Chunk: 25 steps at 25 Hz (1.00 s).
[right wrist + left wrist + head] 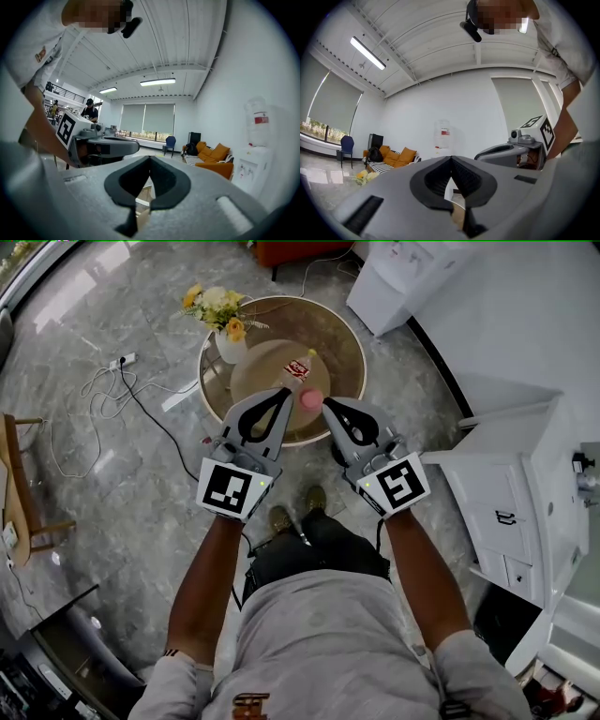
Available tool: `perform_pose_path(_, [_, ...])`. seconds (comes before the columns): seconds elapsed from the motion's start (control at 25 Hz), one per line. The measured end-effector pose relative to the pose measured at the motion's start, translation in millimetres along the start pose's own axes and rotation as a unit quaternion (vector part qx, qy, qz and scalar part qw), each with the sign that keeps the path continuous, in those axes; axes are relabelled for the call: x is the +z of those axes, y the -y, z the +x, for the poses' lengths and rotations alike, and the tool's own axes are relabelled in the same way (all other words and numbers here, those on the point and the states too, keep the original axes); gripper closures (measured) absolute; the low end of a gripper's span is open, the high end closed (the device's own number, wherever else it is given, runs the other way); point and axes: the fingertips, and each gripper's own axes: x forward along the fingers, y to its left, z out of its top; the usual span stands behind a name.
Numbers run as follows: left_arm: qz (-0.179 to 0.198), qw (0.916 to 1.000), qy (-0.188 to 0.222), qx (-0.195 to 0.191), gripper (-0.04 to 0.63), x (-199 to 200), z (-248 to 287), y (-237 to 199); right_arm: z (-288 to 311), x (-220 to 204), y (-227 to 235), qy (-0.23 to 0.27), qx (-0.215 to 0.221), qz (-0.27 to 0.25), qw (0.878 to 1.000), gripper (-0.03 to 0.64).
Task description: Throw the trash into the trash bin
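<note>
On the round glass-and-wood table (349, 341) lies a small piece of trash with a red label (300, 367), and nearer me a pink item (310, 399). My left gripper (284, 390) hovers just left of the pink item, its jaws closed tip to tip with nothing between them (451, 159). My right gripper (328, 403) hovers just right of the pink item, also shut and empty (150, 158). Both grippers point roughly level, side by side. I see no trash bin that I can name for certain.
A vase of yellow and white flowers (225, 320) stands at the table's left rim. A power strip with cables (120, 362) lies on the grey floor. White cabinets (506, 484) line the right, a water dispenser (394, 277) the back, a wooden chair (23, 493) the left.
</note>
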Motion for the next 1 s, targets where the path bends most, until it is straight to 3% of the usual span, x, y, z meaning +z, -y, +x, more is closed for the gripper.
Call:
perform_pose_path(0.6, [0.002,0.9963,-0.069,0.052,0.595,-92,50,-4,17,-94,42,-0.054,0.016,0.003,0.998,0.615])
perform_pose_path(0.8, [-0.007,0.9939,-0.075,0.080,0.595,-109,68,-7,24,-121,53,-0.057,0.025,0.019,0.998,0.615])
perform_pose_path(1.0, [-0.009,0.9923,-0.091,0.084,0.595,-140,74,-11,34,-153,59,-0.071,0.032,0.026,0.997,0.615])
